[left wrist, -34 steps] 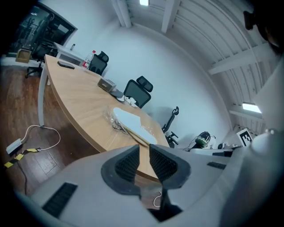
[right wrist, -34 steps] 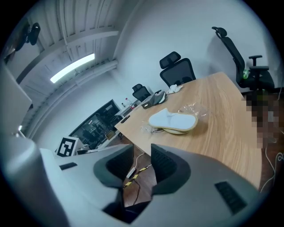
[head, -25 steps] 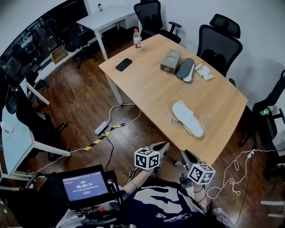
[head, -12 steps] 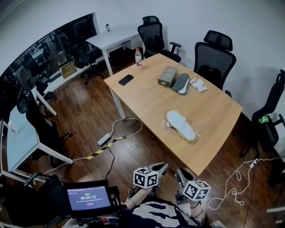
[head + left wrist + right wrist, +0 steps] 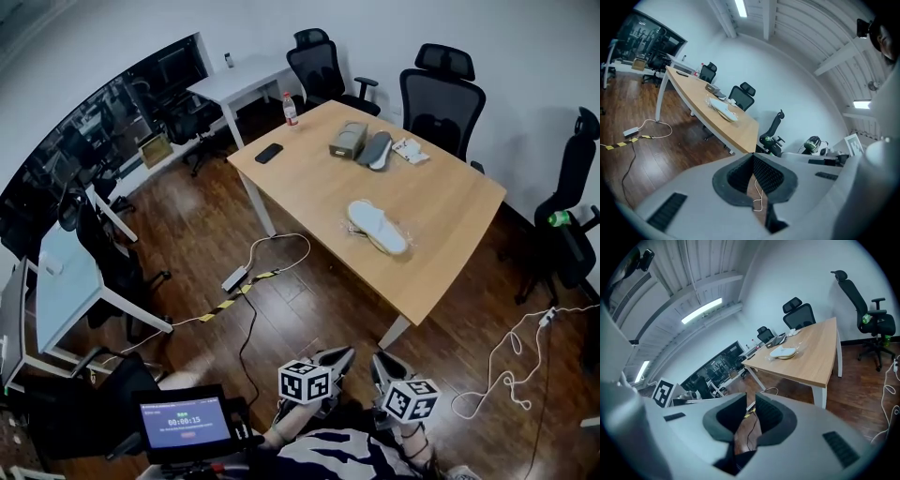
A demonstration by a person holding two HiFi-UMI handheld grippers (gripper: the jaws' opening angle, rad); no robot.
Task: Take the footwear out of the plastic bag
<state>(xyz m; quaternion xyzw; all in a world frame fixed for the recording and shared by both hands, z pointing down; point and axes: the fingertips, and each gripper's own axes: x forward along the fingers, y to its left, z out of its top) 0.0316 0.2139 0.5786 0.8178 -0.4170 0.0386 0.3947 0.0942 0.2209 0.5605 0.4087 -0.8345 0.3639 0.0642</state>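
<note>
Head view: office room, dark wood floor point(image 5: 187, 220), wooden table point(image 5: 441, 220) with black chairs point(image 5: 441, 94) round it. White slipper point(image 5: 377, 226) lies mid-table with crumpled clear plastic bag point(image 5: 354, 232); inside it or just on it, can't tell. Left gripper point(image 5: 343, 354) and right gripper point(image 5: 380, 359) at frame bottom over the floor, well apart from the table.
Left gripper view: jaws clenched together, nothing in them; slipper far off on tabletop.
Right gripper view: jaws have just been closing, narrow gap left, nothing between; slipper on table ahead.
</note>
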